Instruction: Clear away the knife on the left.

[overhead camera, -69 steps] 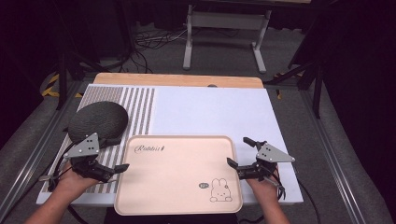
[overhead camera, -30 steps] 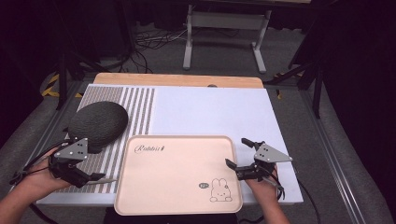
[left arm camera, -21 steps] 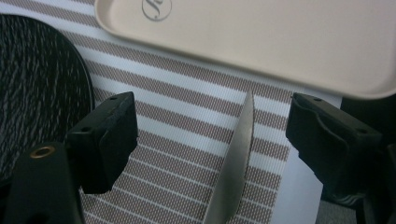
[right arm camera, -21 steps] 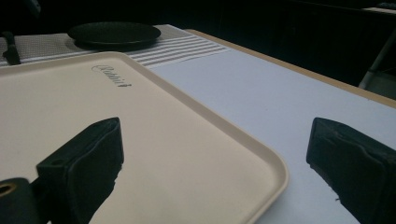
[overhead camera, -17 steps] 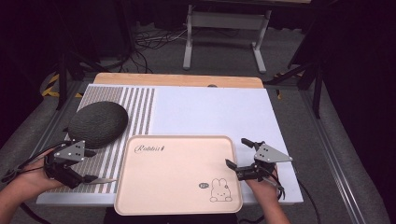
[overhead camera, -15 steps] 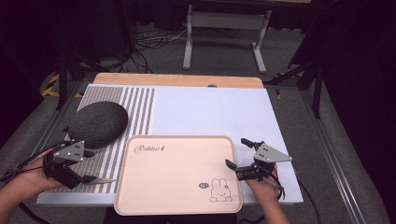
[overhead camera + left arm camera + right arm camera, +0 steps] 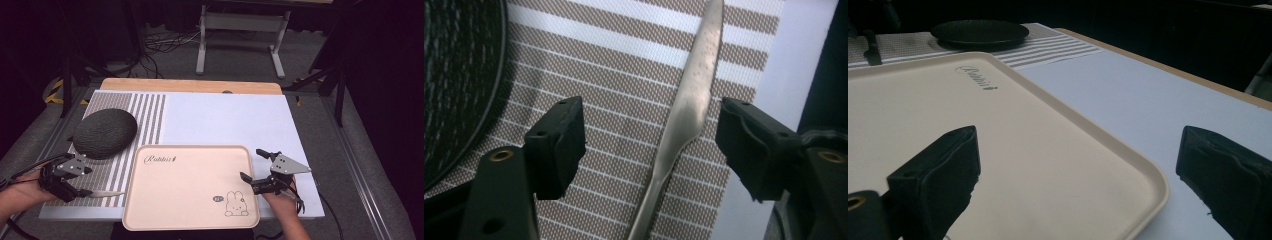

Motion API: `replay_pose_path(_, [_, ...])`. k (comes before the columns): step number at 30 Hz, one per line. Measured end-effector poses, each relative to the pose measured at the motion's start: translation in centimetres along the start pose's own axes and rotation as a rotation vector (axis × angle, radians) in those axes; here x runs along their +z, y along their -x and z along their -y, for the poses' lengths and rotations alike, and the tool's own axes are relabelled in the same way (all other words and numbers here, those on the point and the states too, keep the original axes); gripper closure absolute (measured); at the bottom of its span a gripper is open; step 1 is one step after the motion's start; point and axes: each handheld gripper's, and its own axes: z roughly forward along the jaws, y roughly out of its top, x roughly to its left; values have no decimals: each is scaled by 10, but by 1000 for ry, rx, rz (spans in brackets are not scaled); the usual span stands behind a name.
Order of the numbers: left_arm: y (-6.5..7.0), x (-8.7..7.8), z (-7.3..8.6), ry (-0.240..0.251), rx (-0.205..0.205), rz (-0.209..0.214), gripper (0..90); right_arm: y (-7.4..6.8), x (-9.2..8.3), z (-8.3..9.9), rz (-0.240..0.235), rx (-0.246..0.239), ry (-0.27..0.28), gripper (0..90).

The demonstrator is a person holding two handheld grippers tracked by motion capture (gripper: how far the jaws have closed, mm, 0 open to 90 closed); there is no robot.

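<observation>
The slim silver metal knife (image 7: 689,110) lies flat on the brown-striped part of the white placemat (image 7: 150,107) at the lower left of the high view, just left of the pale pink plastic tray (image 7: 190,187), so by my reading nothing has been picked up yet and the lift is still to do. The left gripper (image 7: 651,132) hangs over it with jaws spread wide, the blade running up between them nearer the right-hand jaw, touched by neither. The right gripper (image 7: 254,167) waits wide open and empty astride the tray's right rim, lower right.
</observation>
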Motion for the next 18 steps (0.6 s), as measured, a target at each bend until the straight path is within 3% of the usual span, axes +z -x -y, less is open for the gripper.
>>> replay_pose_path(4, [0, 0, 3, -35, 9, 17, 341, 0, 0, 0, -6, 0, 2, 45])
replay_pose_path(10, [-1, 2, 5, -88, 58, 24, 385, -1, 0, 0, -15, -4, 6, 45])
replay_pose_path(18, [-4, 3, 9, -144, 70, 53, 467, -1, -1, -1, -22, -8, 13, 45])
